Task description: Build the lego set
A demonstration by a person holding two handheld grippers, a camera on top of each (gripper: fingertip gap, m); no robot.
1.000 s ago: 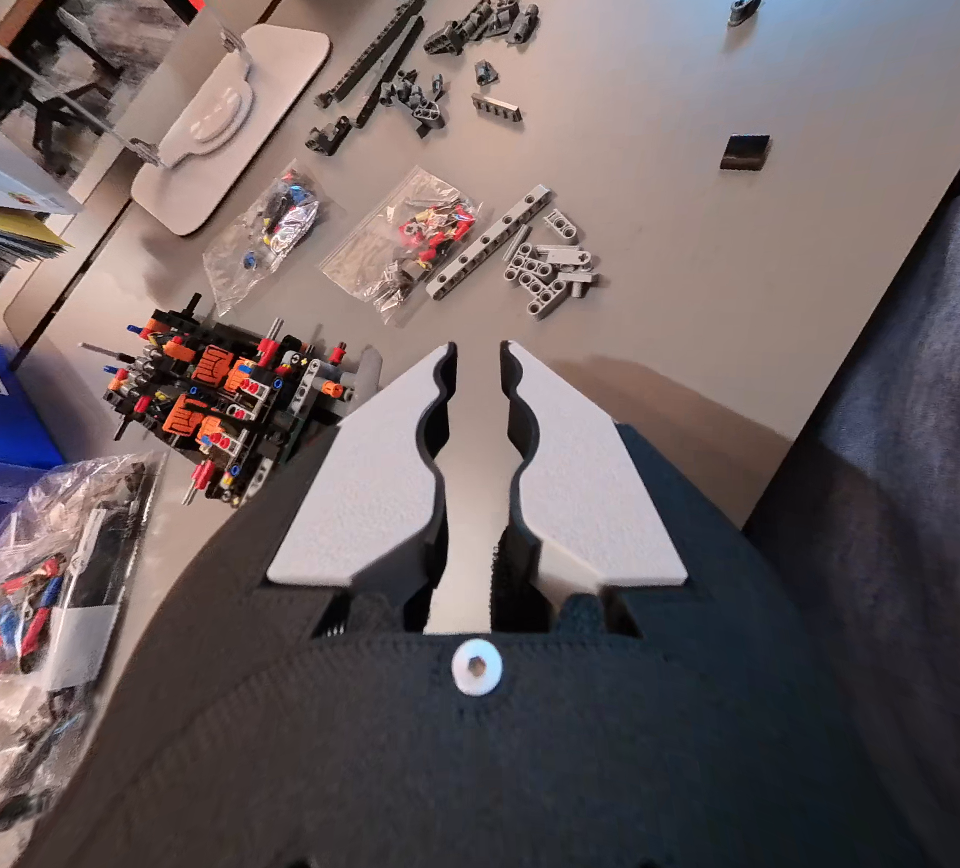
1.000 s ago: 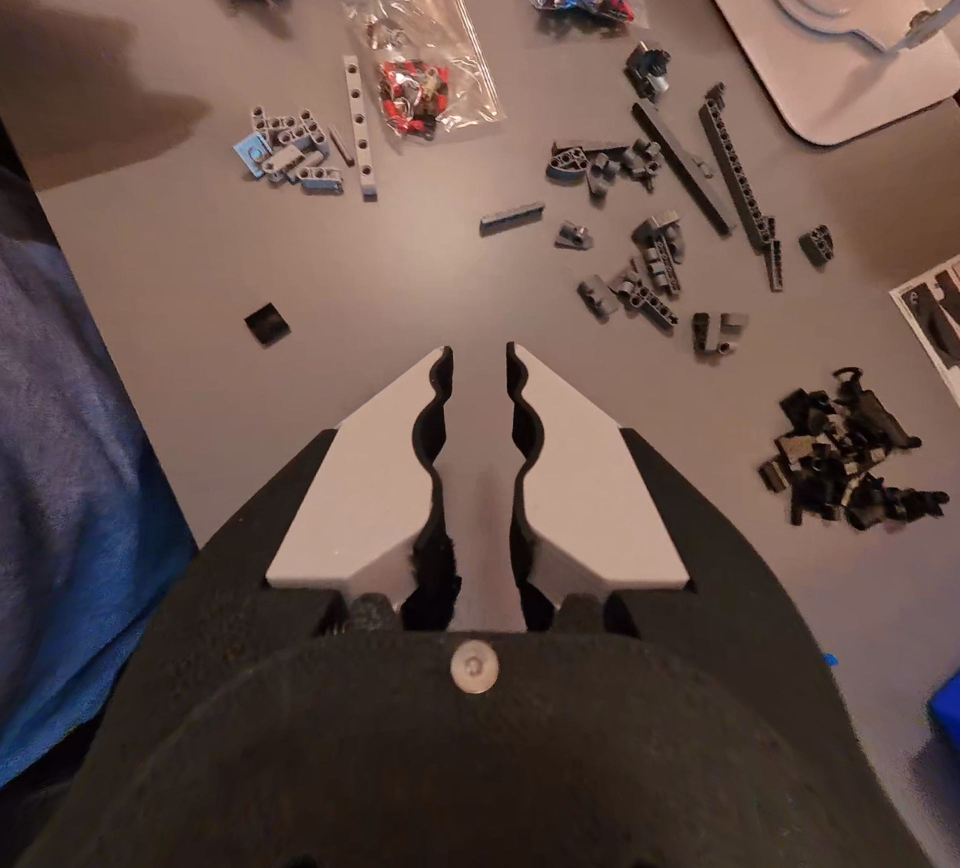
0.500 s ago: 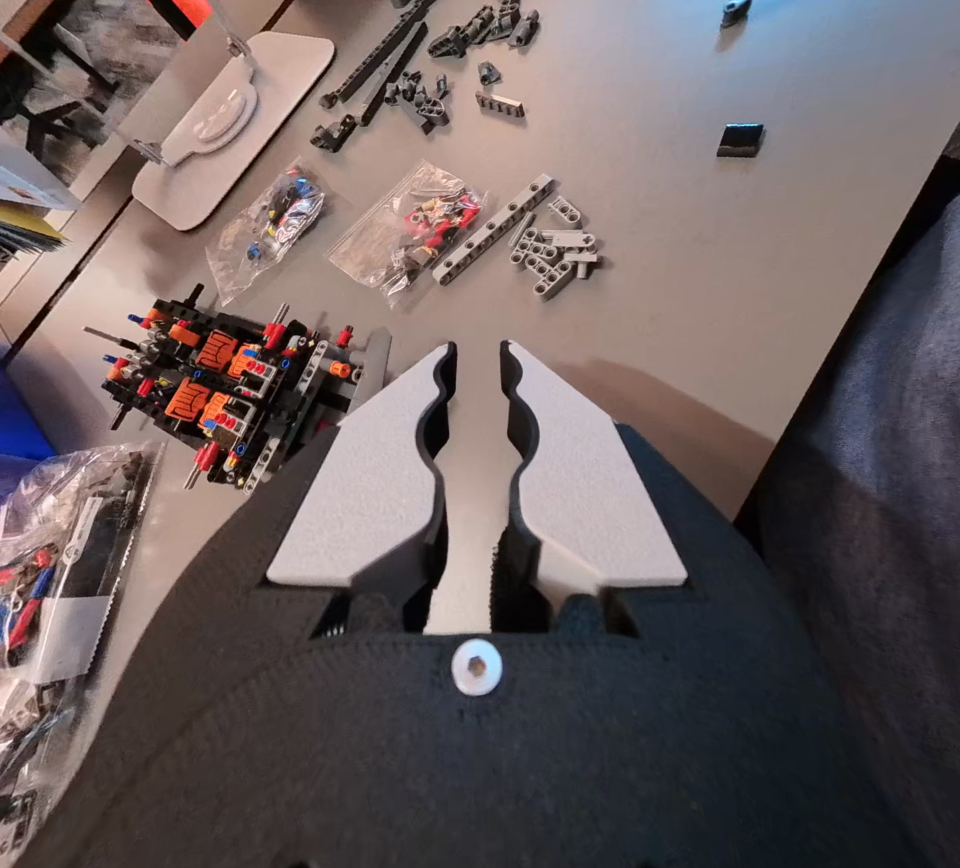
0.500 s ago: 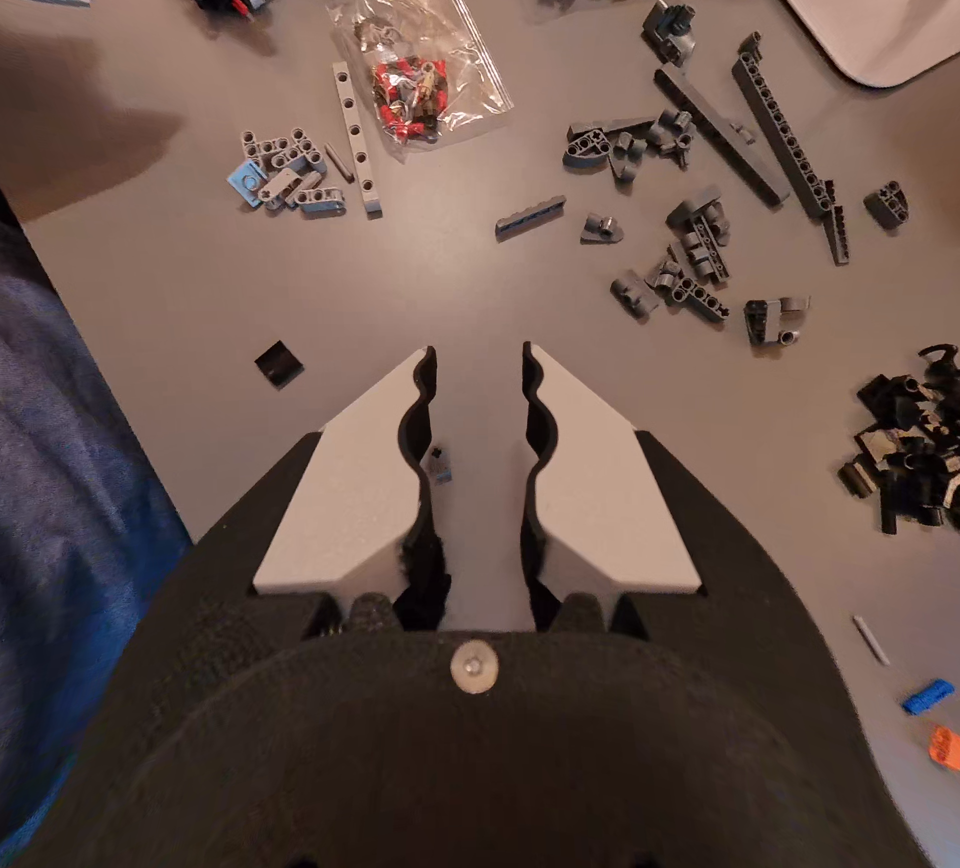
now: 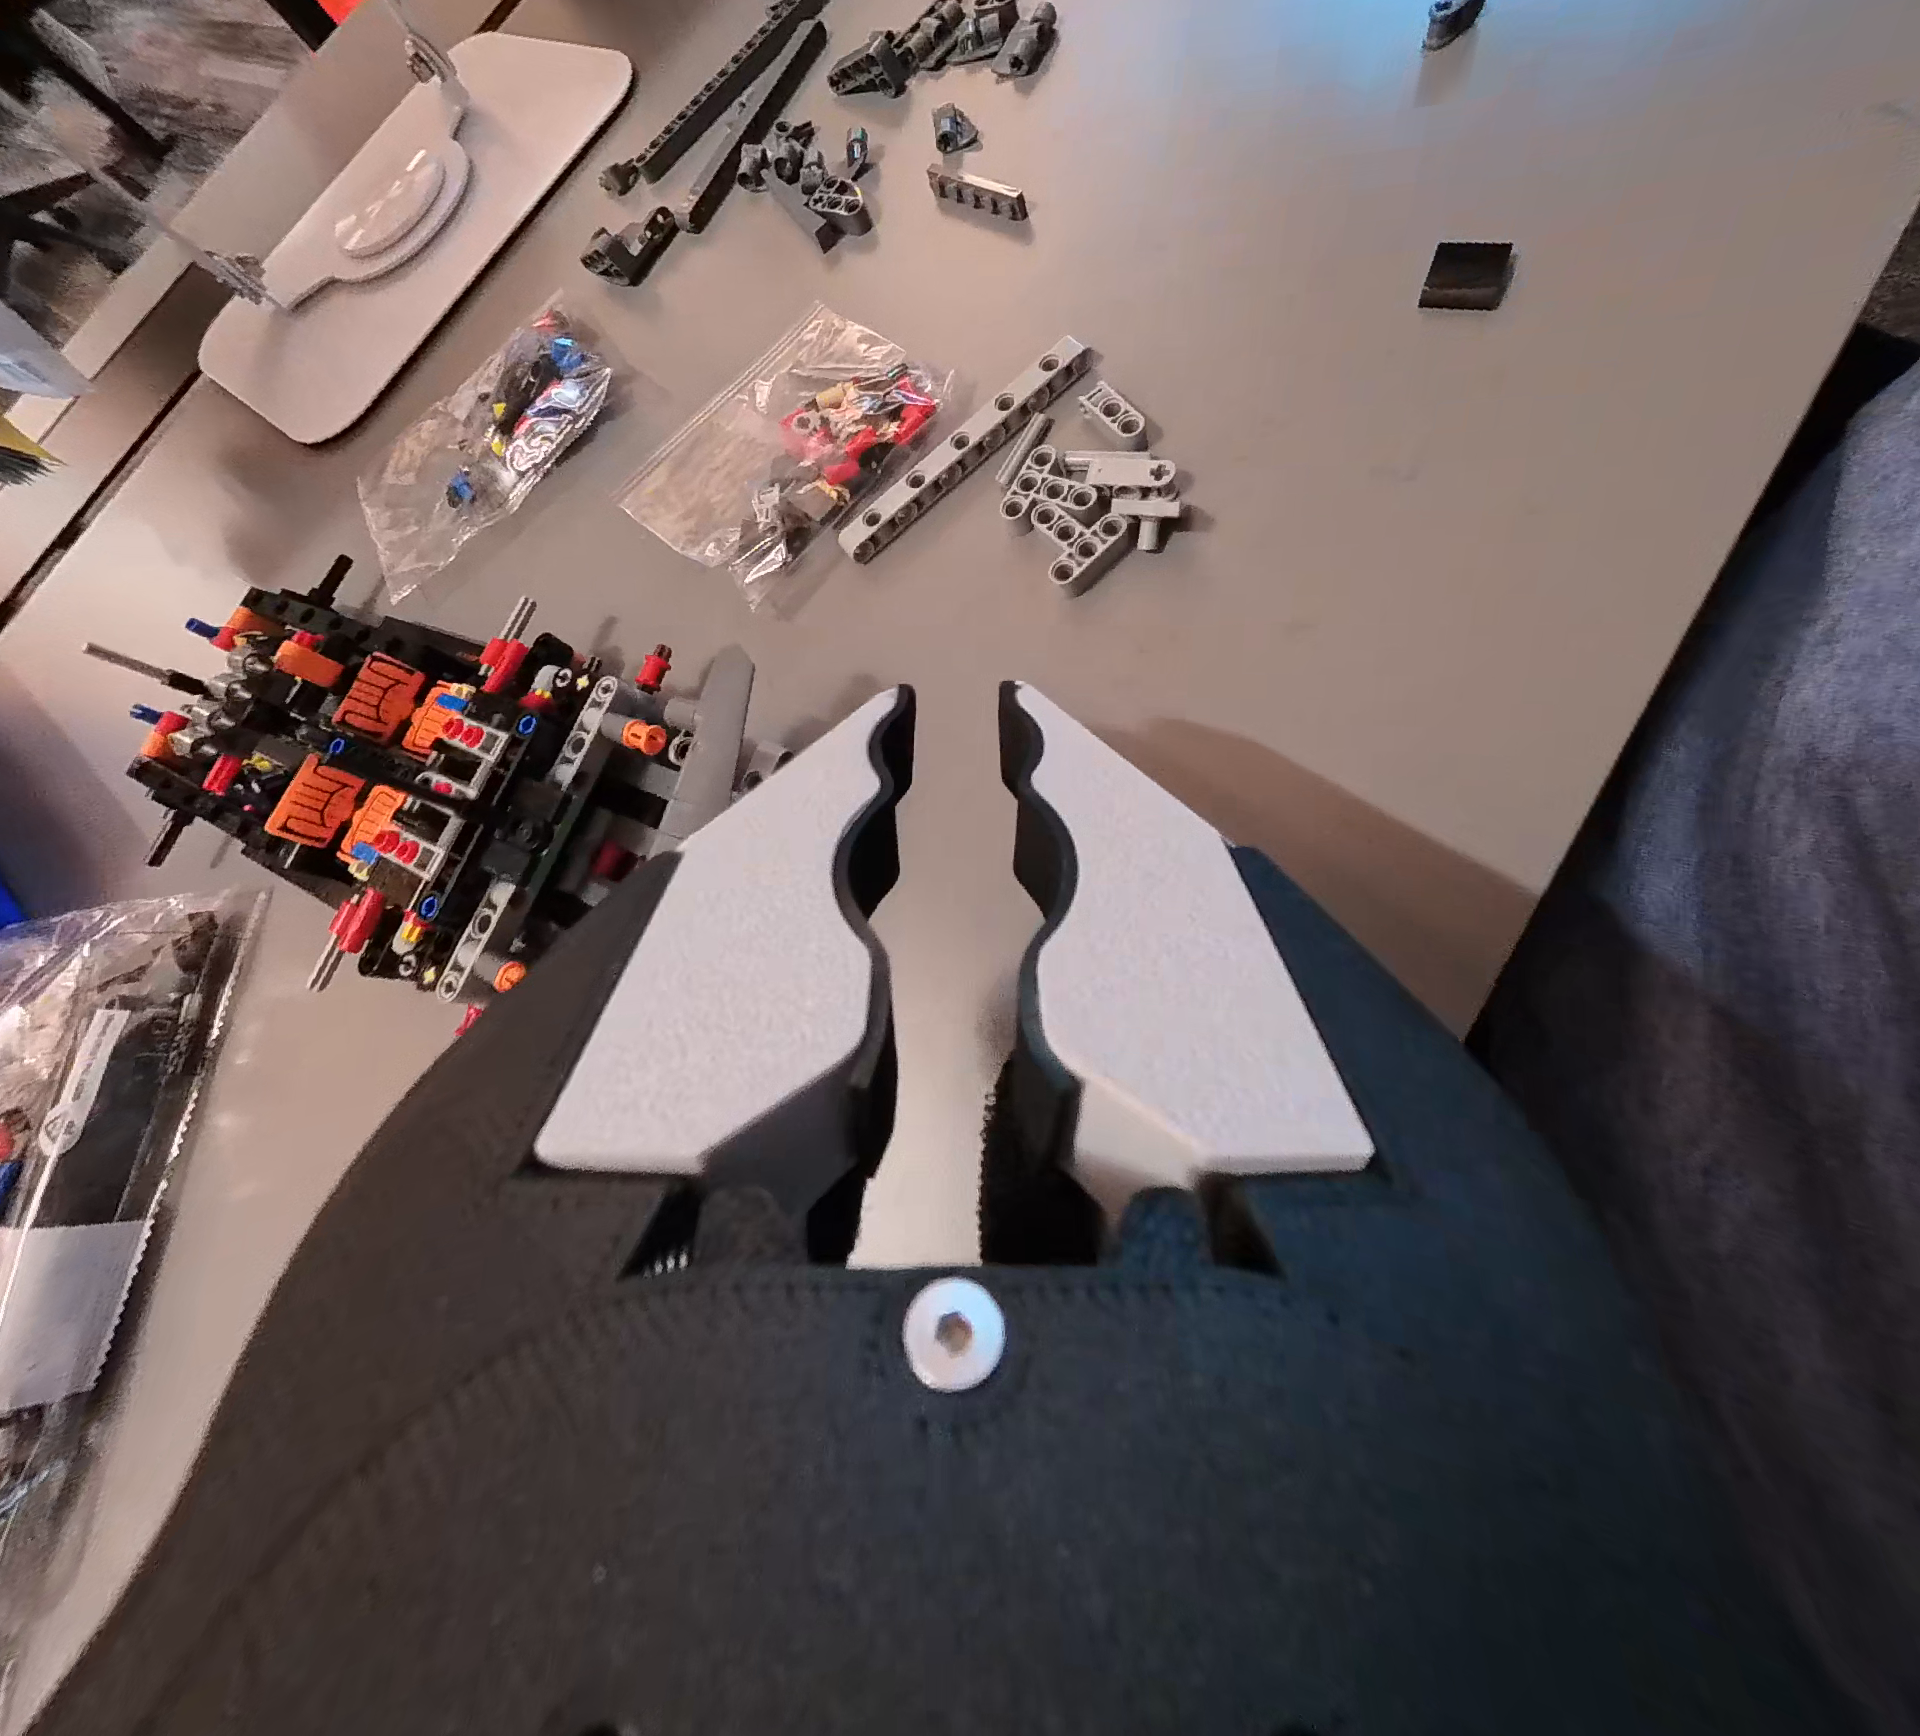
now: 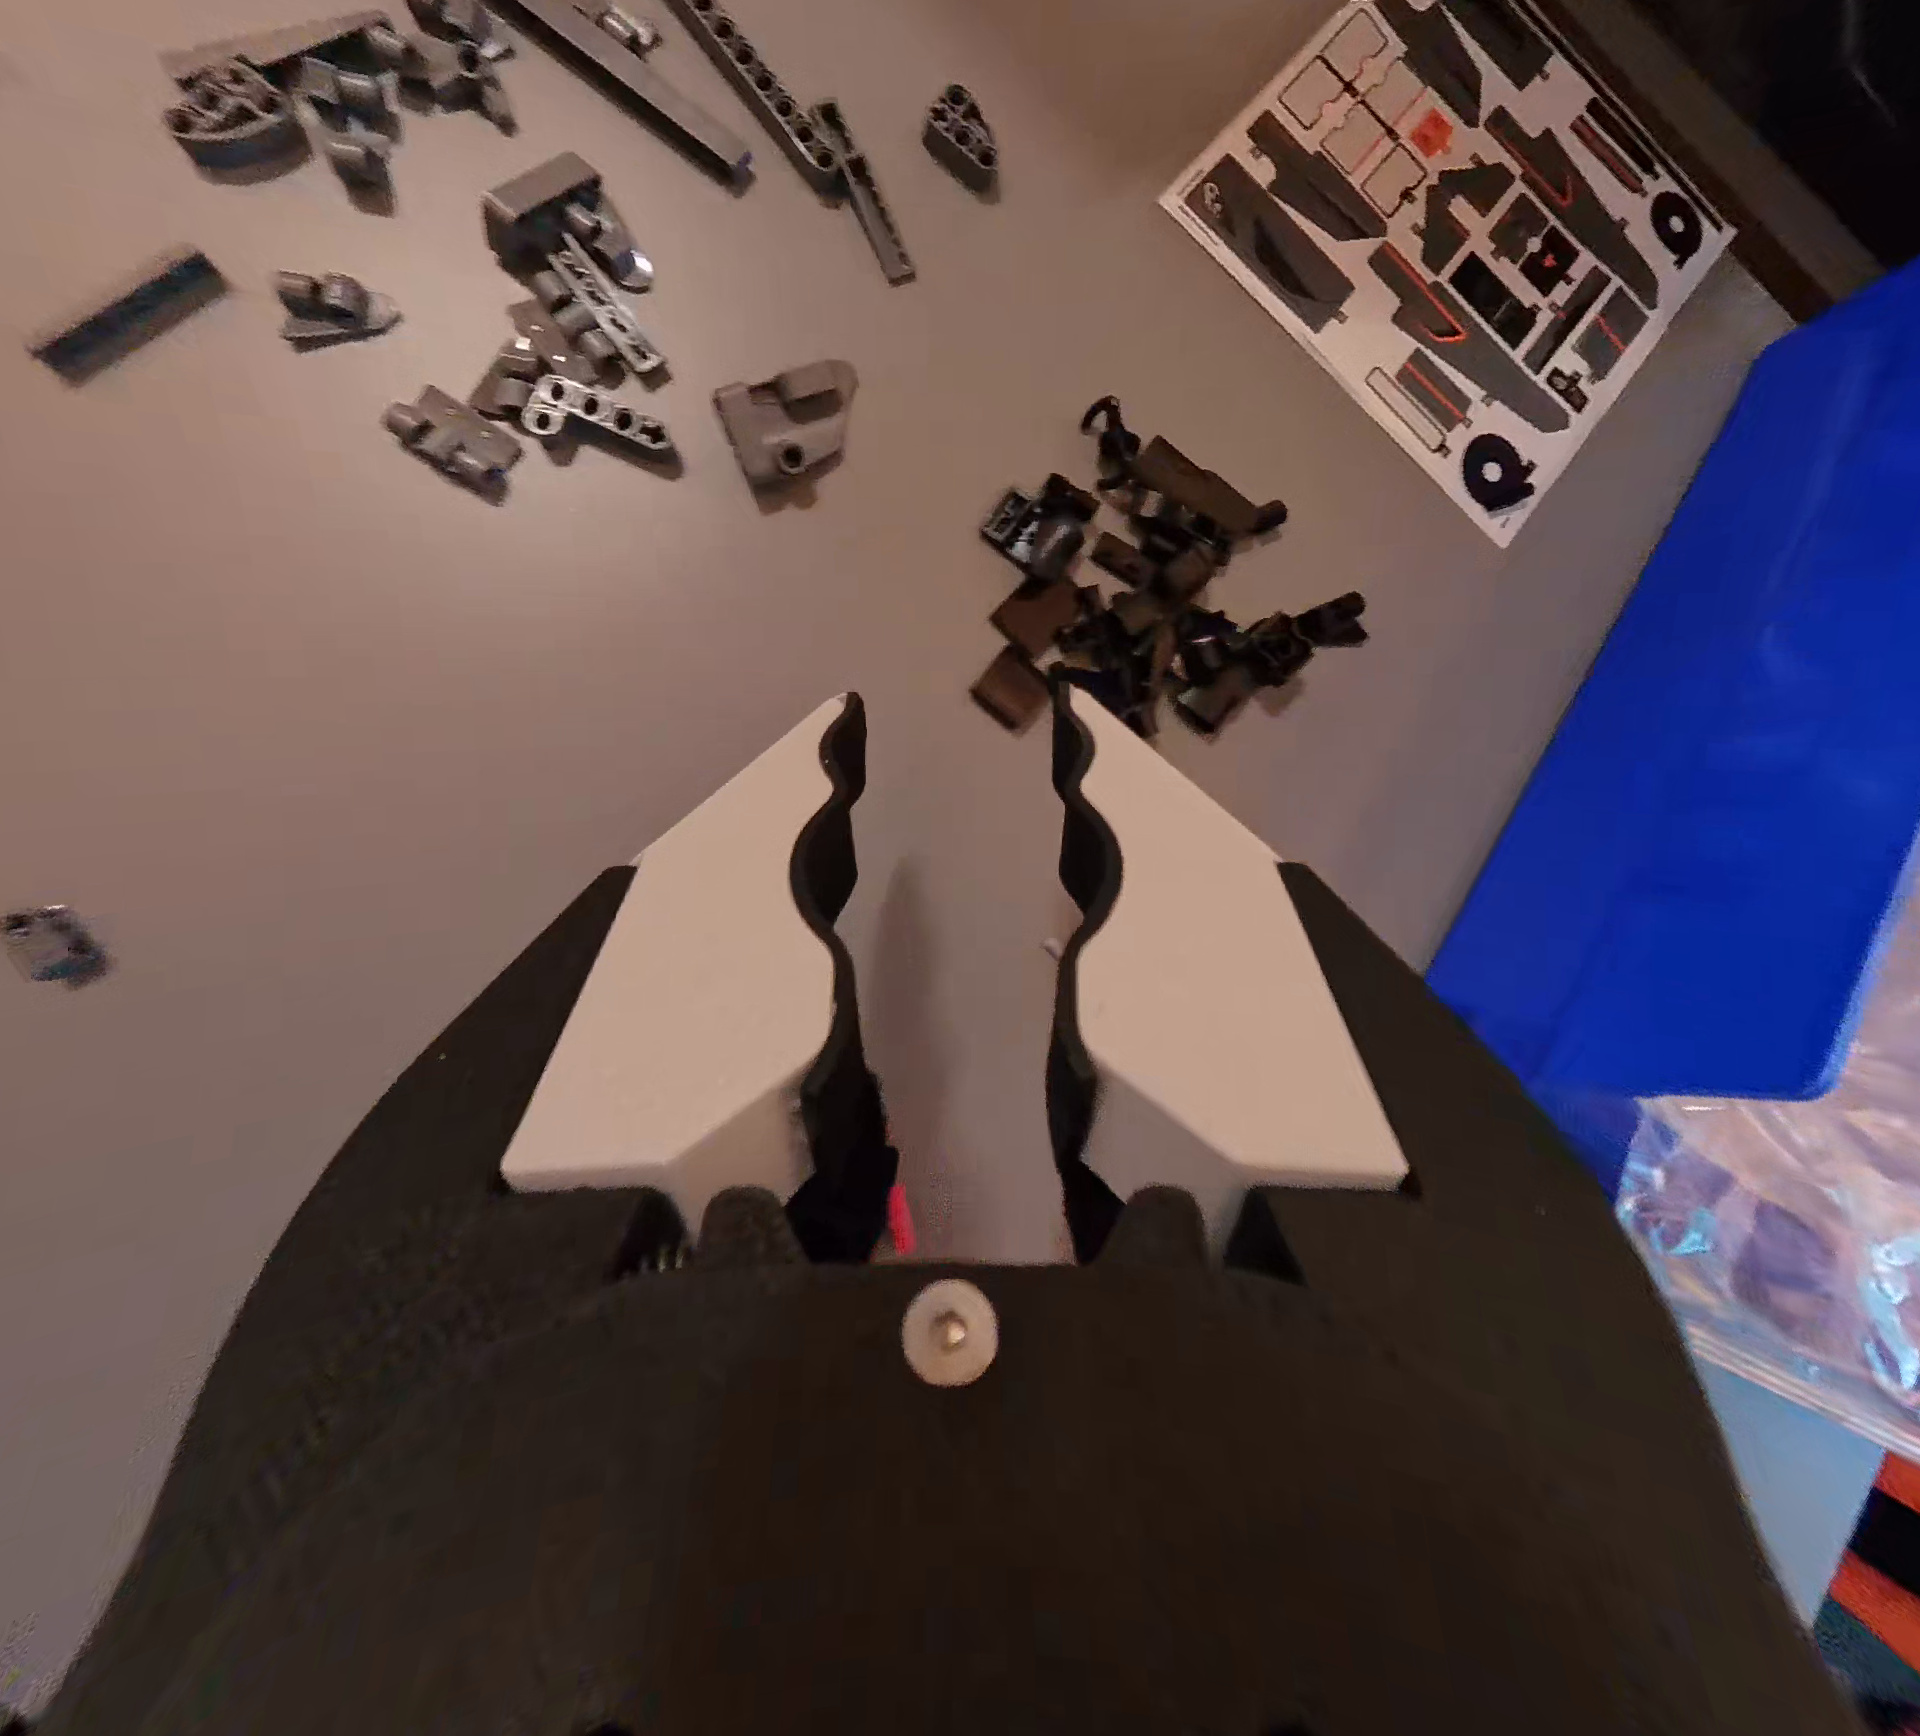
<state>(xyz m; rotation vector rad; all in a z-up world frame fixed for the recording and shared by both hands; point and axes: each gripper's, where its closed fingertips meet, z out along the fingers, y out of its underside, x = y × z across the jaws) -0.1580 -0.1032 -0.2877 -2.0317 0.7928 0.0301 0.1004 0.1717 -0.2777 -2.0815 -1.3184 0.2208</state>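
Left gripper (image 5: 956, 699): empty, jaws parted by a narrow gap; pale grainy fingers with wavy black inner pads, over bare table (image 5: 1299, 647) near its right edge.
Right gripper (image 6: 954, 710): empty, jaws wider apart than the left's; same pale fingers and black pads, tips just short of the black pile.
Build (image 5: 416, 782): left wrist view only, just left of the left gripper; a flat black frame studded with orange blocks and red pins, long axis running near-right to far-left, thin axles sticking out at the left end.
Big bag (image 5: 94, 1136): near left, crinkled clear plastic with a serrated edge.
Light beam (image 5: 961, 450): left view only, beyond the gripper; a long holed bar pointing far-right, a cluster of short light-grey links just right of it.
Small bags (image 5: 800, 450): two clear bags left of the beam, one with red parts, one with blue and black.
Black tile (image 5: 1467, 274): alone, far right.
Black pile (image 6: 1153, 606): right view, small dark pieces heaped together.
Dark beams (image 6: 717, 24): two long bars side by side, far left in the right view, loose dark-grey connectors around them.
Sticker sheet (image 6: 1444, 221): clearest in the right view, far right, white with dark shapes.
Blue bin (image 6: 1714, 751): right view only, at the right.
Stand base (image 5: 416, 232): far left, smooth pale plate with rounded corners.
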